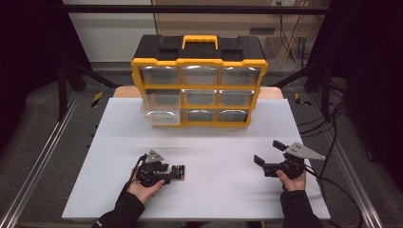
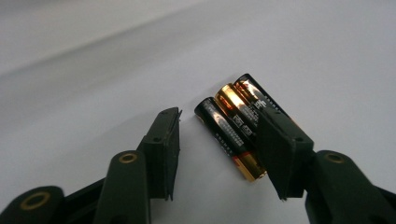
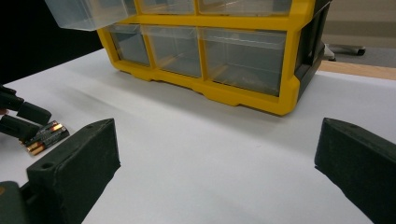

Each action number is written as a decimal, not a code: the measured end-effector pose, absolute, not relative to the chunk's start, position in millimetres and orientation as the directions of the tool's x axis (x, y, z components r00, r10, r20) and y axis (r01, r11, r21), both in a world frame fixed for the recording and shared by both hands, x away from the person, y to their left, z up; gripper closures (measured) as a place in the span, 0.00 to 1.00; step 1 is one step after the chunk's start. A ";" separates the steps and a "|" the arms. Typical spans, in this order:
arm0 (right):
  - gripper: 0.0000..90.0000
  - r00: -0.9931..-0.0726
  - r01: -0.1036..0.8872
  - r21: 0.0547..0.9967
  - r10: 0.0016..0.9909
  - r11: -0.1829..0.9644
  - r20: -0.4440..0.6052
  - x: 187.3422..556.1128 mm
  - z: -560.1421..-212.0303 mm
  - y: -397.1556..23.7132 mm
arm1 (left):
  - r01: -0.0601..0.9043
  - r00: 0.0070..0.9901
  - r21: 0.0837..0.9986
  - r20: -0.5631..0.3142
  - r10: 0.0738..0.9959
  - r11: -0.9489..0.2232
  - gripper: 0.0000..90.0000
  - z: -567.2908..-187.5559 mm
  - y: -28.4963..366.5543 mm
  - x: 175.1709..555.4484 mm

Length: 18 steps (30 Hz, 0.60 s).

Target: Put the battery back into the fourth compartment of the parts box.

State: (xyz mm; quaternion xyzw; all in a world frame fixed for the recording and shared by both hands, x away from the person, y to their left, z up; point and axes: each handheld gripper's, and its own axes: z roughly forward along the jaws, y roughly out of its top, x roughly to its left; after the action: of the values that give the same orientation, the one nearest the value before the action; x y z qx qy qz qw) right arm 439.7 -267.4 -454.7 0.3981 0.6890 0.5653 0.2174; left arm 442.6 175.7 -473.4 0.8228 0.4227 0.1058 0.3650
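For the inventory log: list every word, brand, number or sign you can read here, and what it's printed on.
None can be read.
Batteries: white print runs along the black casings of all three, too small and blurred to read.
Drawer organizer: no label shows on its yellow frame, black top or clear drawers.
Left gripper and right gripper: no markings on their jaws.

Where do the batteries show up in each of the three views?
High view: batteries lower left of centre, at the left gripper.
Left gripper view: centre right, between the open jaws.
Right gripper view: left edge.
Shared landmark: white table, seen in all three.
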 end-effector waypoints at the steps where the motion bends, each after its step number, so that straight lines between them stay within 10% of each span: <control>1: 0.00 -0.588 0.303 0.952 0.795 0.045 0.150 439.8 -454.8 -267.3 | 0.616 0.619 0.691 -0.127 0.775 -0.379 0.58 -473.2 175.1 442.4; 18: 0.00 -0.585 0.306 0.951 0.796 0.039 0.155 439.9 -454.7 -268.0 | 0.634 0.574 0.664 -0.061 0.816 -0.396 0.75 -471.9 166.3 439.3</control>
State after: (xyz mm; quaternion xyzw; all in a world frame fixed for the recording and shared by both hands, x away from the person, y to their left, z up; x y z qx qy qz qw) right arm 439.9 -268.0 -454.7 0.4005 0.6876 0.5656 0.2166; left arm 439.3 166.3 -471.9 0.8239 0.4401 0.1386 0.3292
